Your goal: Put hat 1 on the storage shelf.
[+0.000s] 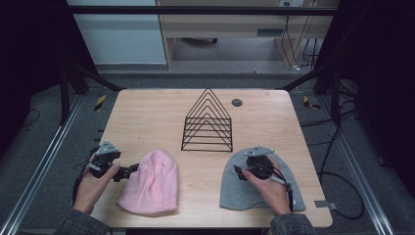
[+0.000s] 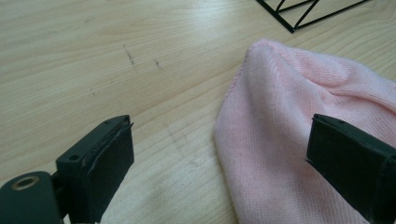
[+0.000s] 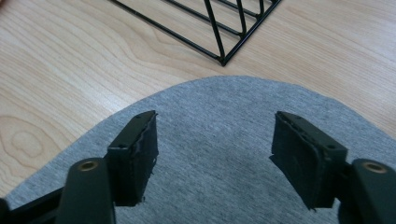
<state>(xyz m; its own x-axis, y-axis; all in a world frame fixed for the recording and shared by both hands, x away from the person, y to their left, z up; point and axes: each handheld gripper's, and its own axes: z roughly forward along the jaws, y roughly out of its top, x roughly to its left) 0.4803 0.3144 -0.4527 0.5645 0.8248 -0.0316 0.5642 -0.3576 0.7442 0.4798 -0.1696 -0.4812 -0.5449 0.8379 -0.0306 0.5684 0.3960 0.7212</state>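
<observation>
- Table point(image 1: 147, 112): light wood-grain top, rounded corners, faint scuffs near the pink hat in the left gripper view; small dark round disc point(image 1: 237, 102) just behind and right of the wire rack
- Landmark: black wire rack point(image 1: 207, 121), nested triangle frames, upright at table centre toward the far side
- Room: grey carpet floor, black frame posts and rails on both sides of the table, cables on the floor well right of the rack, pale cabinet and desk base along the back wall beyond it
- Pink hat point(image 1: 150, 183): knit beanie lying flat on the table, in front of the rack and to its left, crown toward the rack
- Grey hat point(image 1: 234, 188): flat on the table, in front of the rack and to its right, near the table's near edge
- Left gripper point(image 1: 128, 171): held low in the left hand point(image 1: 93, 183), well left of the rack, pointing right at the pink hat; jaws spread wide, one over bare wood, the other over the hat's edge, nothing pinched
- Right gripper point(image 1: 240, 174): in the right hand point(image 1: 266, 183), in front-right of the rack, hovering over the grey hat and aimed toward the rack's near corner; jaws apart, fabric below them, not clamped
- Grey three-cornered plate on top of each gripper
- No readable labels or writing
</observation>
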